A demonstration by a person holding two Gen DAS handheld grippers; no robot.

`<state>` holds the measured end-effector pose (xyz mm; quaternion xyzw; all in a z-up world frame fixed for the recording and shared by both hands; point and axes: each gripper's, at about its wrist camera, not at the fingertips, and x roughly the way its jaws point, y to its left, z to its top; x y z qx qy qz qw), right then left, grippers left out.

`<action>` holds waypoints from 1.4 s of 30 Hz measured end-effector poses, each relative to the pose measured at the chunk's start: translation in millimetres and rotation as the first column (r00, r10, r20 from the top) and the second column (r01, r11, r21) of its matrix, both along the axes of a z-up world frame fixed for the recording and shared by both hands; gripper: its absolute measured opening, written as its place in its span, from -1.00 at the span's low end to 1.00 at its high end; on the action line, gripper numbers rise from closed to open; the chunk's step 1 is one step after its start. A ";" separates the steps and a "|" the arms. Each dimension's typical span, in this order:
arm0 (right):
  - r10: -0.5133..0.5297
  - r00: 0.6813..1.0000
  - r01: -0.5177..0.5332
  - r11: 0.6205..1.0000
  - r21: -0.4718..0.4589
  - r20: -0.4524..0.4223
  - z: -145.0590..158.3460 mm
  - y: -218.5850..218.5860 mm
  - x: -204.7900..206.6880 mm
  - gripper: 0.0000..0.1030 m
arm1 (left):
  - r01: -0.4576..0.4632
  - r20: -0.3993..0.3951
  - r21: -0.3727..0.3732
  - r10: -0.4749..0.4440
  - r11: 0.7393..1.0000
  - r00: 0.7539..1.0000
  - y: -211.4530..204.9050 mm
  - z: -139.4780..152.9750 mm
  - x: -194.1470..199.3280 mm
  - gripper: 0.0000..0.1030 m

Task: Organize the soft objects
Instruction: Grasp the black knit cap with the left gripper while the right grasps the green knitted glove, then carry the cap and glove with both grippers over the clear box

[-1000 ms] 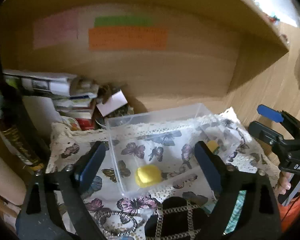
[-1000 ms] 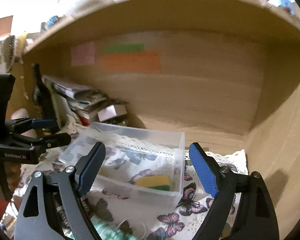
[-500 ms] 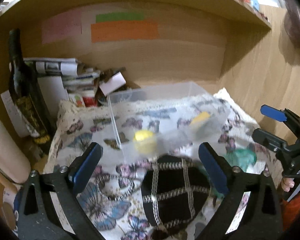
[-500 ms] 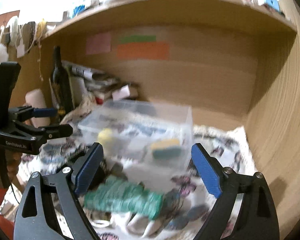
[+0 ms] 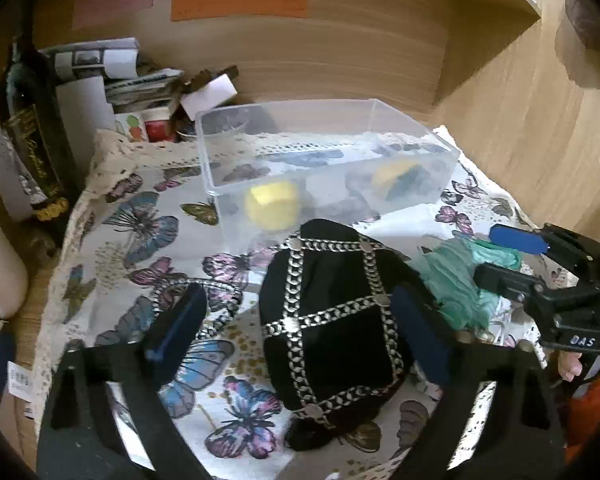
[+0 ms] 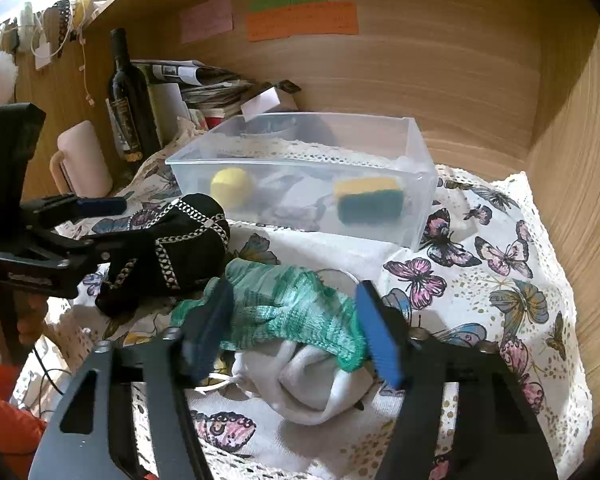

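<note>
A clear plastic bin stands on the butterfly cloth and holds a yellow ball and a yellow-green sponge. A black hat with silver chains lies in front of it. My left gripper is open, with the hat between its fingers. A green knitted item lies over a white sock. My right gripper is open around the green item.
A dark wine bottle, stacked papers and boxes, and a pale mug stand at the back left. Wooden walls close the back and right. Coloured notes are stuck on the back wall.
Both grippers pulled back and tilted down. The hat now sits between the left fingers, and the green item and white sock between the right fingers. The right jaws have narrowed.
</note>
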<state>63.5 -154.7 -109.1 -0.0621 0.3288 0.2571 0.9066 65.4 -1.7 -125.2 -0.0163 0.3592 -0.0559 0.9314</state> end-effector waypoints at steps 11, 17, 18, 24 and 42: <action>0.000 1.000 0.000 1.000 0.001 -0.005 -3.3 1.2 0.7 -0.74 | 0.066 -0.027 -0.030 -0.067 0.997 0.997 -6.1 -7.6 0.5 -0.01; -0.009 0.999 0.009 1.000 0.017 0.032 6.8 0.5 -2.5 -0.80 | 0.054 -0.042 -0.071 -0.057 0.996 0.997 -3.6 -8.5 -1.0 -0.41; -0.013 0.999 0.012 1.000 0.019 0.041 9.1 0.2 -2.8 -0.80 | 0.053 -0.042 -0.072 -0.056 0.996 0.998 -3.8 -7.4 -1.6 -0.44; -0.039 0.994 0.034 0.998 0.061 0.099 27.3 -5.5 -4.3 -0.80 | 0.062 -0.010 -0.063 -0.063 0.996 0.998 -7.4 4.6 -9.1 -0.64; -0.093 0.968 0.058 0.986 0.153 0.231 72.9 -9.0 15.5 -0.80 | 0.069 0.165 -0.118 -0.049 0.991 0.985 6.8 67.3 0.3 -0.64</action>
